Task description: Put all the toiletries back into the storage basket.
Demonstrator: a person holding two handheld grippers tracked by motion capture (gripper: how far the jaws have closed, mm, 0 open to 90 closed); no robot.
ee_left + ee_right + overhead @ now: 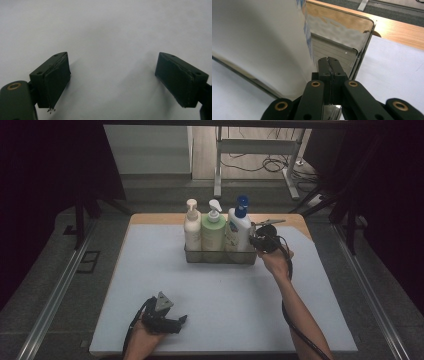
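Observation:
A clear tray (220, 256) stands at the back middle of the white mat (210, 290). It holds a cream pump bottle (192, 227), a green one (213, 230) and a white one with a blue cap (238, 227). My right gripper (254, 244) is at the tray's right end. In the right gripper view its jaws (329, 67) are shut beside the white bottle (262, 45), and the tray's end wall (362, 50) runs in between them. My left gripper (182, 320) rests low at the mat's front left, open over bare mat (112, 82).
The wooden table edge (295, 220) shows behind and to the right of the tray. Metal rails (55, 290) run along both sides of the table. A desk frame and cables (270, 165) stand on the floor beyond.

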